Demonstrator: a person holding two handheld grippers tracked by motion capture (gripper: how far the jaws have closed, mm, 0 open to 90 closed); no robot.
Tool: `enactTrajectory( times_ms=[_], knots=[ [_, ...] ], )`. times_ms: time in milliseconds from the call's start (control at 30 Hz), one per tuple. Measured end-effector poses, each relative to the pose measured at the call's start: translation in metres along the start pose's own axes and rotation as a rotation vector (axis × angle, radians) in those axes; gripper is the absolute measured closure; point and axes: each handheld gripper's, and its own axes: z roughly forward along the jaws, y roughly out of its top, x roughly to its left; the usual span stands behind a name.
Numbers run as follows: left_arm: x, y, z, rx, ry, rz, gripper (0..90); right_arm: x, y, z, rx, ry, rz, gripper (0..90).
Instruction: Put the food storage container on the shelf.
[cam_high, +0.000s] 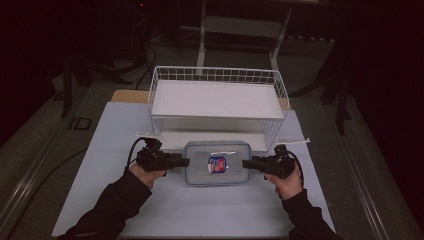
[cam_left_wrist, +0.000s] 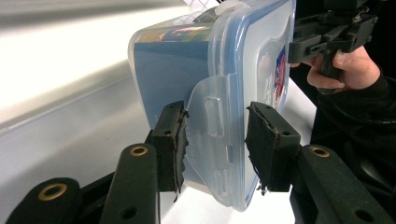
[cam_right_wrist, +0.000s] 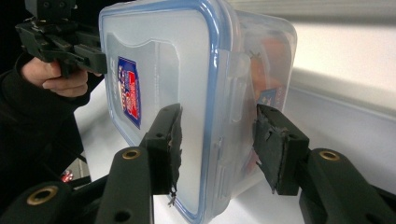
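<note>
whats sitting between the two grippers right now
A clear plastic box with a blue-rimmed lid lies between the left gripper and right gripper, one at each short end; the high view shows it.

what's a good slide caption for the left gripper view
Left gripper straddling the end latch of a clear lidded box.

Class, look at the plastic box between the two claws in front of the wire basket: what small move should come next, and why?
Probably lift the box a little higher and level, then carry it toward the basket. The left claw and the right claw each straddle an end of the box at its lid latch, so it seems held from both sides. The basket stands just behind it, with its white floor bare.
</note>
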Motion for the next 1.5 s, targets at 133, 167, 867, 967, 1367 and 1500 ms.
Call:
enactTrajectory(
  times_ms=[133,167,867,967,1367,1500],
  knots=[
    [0.007,0.005,0.004,-0.008,-0.001,-0.003,57.8,-0.005,0.006,0.002,-0.007,-0.010,-0.006,52.5],
    [0.009,0.006,0.005,-0.009,0.000,-0.002,57.8,-0.008,0.009,0.004,-0.015,-0.015,-0.009,52.5],
    [0.035,0.022,0.032,-0.086,0.074,0.055,56.3,-0.045,0.021,0.018,-0.062,-0.033,-0.012,52.3],
    [0.040,0.021,0.036,-0.100,0.088,0.054,55.5,-0.047,0.022,0.022,-0.068,-0.049,-0.017,52.3],
    [0.048,0.026,0.046,-0.156,0.140,0.086,53.8,-0.057,0.028,0.027,-0.109,-0.084,-0.023,51.7],
    [0.050,0.027,0.048,-0.169,0.133,0.088,53.5,-0.058,0.030,0.028,-0.115,-0.084,-0.006,51.7]
  ],
)
